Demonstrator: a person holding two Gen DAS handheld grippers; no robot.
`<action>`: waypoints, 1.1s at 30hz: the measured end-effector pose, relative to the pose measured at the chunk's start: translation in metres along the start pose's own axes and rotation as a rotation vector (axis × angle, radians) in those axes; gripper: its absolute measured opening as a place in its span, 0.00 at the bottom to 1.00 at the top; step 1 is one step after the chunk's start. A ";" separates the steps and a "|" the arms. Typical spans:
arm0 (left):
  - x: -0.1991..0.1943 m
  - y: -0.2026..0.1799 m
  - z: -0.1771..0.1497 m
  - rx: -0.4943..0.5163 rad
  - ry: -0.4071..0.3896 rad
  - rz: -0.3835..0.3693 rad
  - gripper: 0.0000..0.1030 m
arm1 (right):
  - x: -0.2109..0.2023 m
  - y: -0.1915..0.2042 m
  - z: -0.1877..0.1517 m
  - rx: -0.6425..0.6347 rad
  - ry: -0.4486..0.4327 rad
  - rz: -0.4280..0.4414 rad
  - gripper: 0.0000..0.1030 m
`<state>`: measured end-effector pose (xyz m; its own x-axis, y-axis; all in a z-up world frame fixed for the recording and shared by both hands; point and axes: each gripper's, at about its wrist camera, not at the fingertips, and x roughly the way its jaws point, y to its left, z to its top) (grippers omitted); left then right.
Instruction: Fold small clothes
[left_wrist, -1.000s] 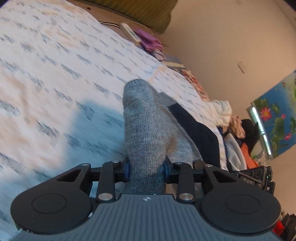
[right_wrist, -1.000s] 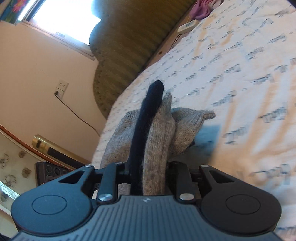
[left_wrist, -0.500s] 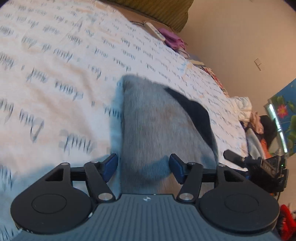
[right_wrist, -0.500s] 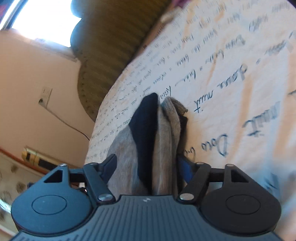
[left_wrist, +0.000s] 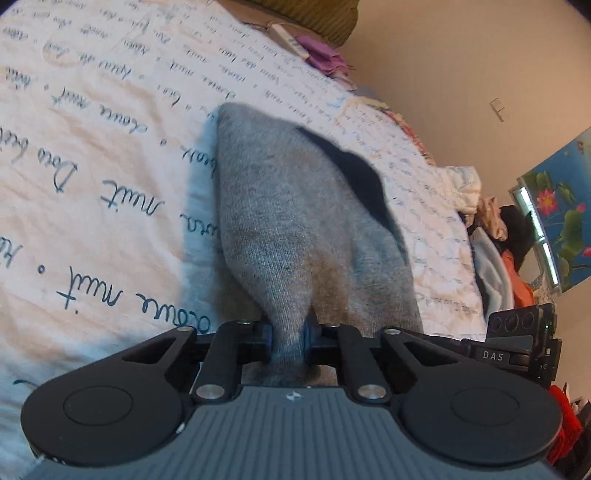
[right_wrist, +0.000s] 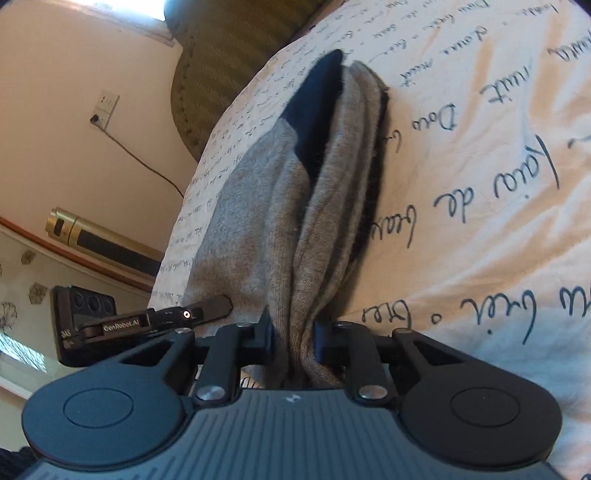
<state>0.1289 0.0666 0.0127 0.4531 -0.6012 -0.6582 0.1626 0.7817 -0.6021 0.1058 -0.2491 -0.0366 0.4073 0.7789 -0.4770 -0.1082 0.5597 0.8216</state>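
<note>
The grey knitted sock with a dark navy toe (left_wrist: 295, 206) lies doubled on the bed's white script-printed sheet (left_wrist: 92, 155). Both jaws are closing: the left hand-held gripper (left_wrist: 288, 338) and right hand-held gripper (right_wrist: 293, 338) each pinch its near edge. Probably another fold remains.

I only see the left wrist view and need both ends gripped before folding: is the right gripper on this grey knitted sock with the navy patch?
Observer: Yes. The right gripper is closing its jaws on a bunched end of the grey knitted sock, with the pads pressing on it.
Operator: Single layer there?
Observer: No. Several grey layers stand side by side, just right of the navy patch.
</note>
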 end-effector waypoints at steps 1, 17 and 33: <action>-0.010 -0.003 0.001 -0.001 -0.002 -0.022 0.12 | -0.007 0.007 0.000 -0.012 -0.011 0.023 0.18; -0.071 -0.001 -0.027 0.103 -0.105 0.081 0.42 | -0.050 -0.005 -0.022 0.031 -0.034 -0.005 0.39; 0.057 -0.086 -0.085 0.750 -0.282 0.382 0.64 | 0.052 0.021 0.073 -0.204 -0.079 -0.252 0.59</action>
<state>0.0661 -0.0486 -0.0112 0.7772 -0.2910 -0.5579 0.4424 0.8832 0.1556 0.1907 -0.2175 -0.0220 0.5127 0.5885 -0.6252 -0.1708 0.7835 0.5974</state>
